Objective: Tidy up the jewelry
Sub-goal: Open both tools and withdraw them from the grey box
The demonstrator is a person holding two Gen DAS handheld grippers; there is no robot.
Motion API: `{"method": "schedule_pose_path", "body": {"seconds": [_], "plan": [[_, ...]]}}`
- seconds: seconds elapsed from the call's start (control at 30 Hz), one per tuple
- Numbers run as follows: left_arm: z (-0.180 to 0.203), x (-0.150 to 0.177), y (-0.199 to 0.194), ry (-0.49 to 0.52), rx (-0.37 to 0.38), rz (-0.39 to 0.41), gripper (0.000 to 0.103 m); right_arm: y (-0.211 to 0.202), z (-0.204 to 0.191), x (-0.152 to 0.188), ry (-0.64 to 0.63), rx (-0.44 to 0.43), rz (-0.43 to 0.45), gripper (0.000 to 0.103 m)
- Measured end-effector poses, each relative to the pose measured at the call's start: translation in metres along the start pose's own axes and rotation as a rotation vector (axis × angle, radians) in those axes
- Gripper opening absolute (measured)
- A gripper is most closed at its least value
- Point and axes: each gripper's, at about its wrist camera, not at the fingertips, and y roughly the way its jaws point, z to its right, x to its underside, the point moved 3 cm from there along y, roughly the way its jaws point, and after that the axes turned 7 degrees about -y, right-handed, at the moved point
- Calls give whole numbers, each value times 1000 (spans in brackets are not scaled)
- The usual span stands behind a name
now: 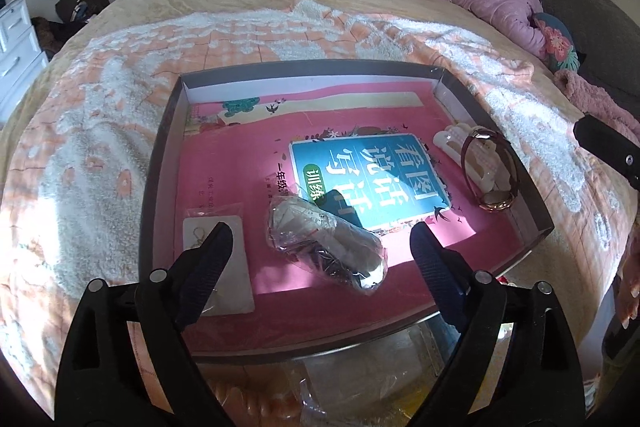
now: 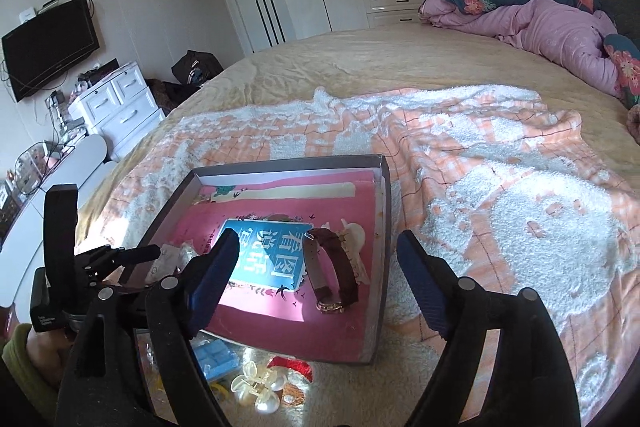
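A grey shallow box (image 1: 160, 163) (image 2: 380, 267) lies on the bed with a pink book (image 1: 240, 163) (image 2: 280, 195) as its floor. In it lie a clear bag of jewelry (image 1: 324, 243), a small packet with a gold earring (image 1: 218, 251), a brown-strap watch (image 1: 490, 167) (image 2: 330, 267) and a white hair claw (image 1: 456, 147) (image 2: 354, 233). My left gripper (image 1: 322, 239) is open, its jaws either side of the clear bag and just above it. My right gripper (image 2: 316, 251) is open and empty above the box's near right part.
In front of the box on the fleece blanket (image 2: 500, 187) lie a clear hair claw (image 2: 258, 385), a blue packet (image 2: 214, 357) and a red item (image 2: 296, 365). A pink quilt (image 2: 552, 27) lies at the far right. A white drawer unit (image 2: 116, 103) stands left of the bed.
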Motion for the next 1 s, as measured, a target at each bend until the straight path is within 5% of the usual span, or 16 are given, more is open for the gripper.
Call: {"method": "schedule_pose_path", "body": {"seconds": [0.13, 1.0], "plan": [[-3, -4, -18, -15, 2, 35, 93, -12, -3, 1, 2, 1, 16, 86], [-18, 3, -111, -59, -4, 165, 93, -73, -25, 6, -55, -17, 80, 86]]}}
